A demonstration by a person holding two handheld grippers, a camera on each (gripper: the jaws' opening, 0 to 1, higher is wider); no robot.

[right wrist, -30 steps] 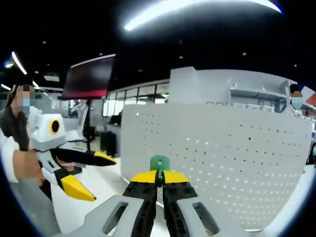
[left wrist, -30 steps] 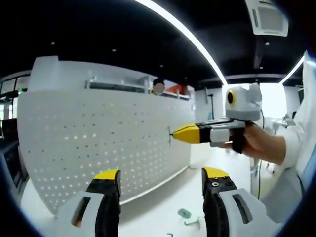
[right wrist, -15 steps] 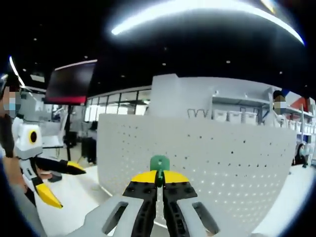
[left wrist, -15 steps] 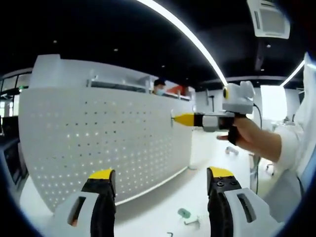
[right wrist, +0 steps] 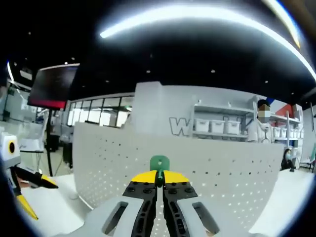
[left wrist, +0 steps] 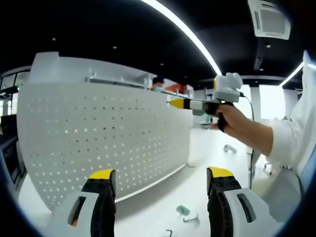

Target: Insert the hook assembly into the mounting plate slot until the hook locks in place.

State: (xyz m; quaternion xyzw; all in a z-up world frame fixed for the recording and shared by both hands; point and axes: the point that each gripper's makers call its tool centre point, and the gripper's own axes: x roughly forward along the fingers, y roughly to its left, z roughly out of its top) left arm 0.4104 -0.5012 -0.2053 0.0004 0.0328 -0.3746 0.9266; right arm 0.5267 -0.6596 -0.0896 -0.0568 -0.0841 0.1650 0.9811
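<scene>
Hook (right wrist: 159,163) clamped in right gripper (right wrist: 159,178) fingers before pegboard (right wrist: 197,173); left gripper (left wrist: 160,174) fingers apart

White perforated mounting plate (left wrist: 103,133), regular grid of small dots. Small green plastic hook (right wrist: 159,163) pinched between yellow-tipped black fingers (right wrist: 146,183) of right gripper (right wrist: 159,177). Left gripper (left wrist: 160,174) fingers likewise yellow-tipped, grey-bodied. Green piece (left wrist: 183,210) on white table (left wrist: 158,202) between them.

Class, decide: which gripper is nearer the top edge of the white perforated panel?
Right. The right gripper is level with the perforated panel's top edge; the left gripper is low, near its base.
</scene>
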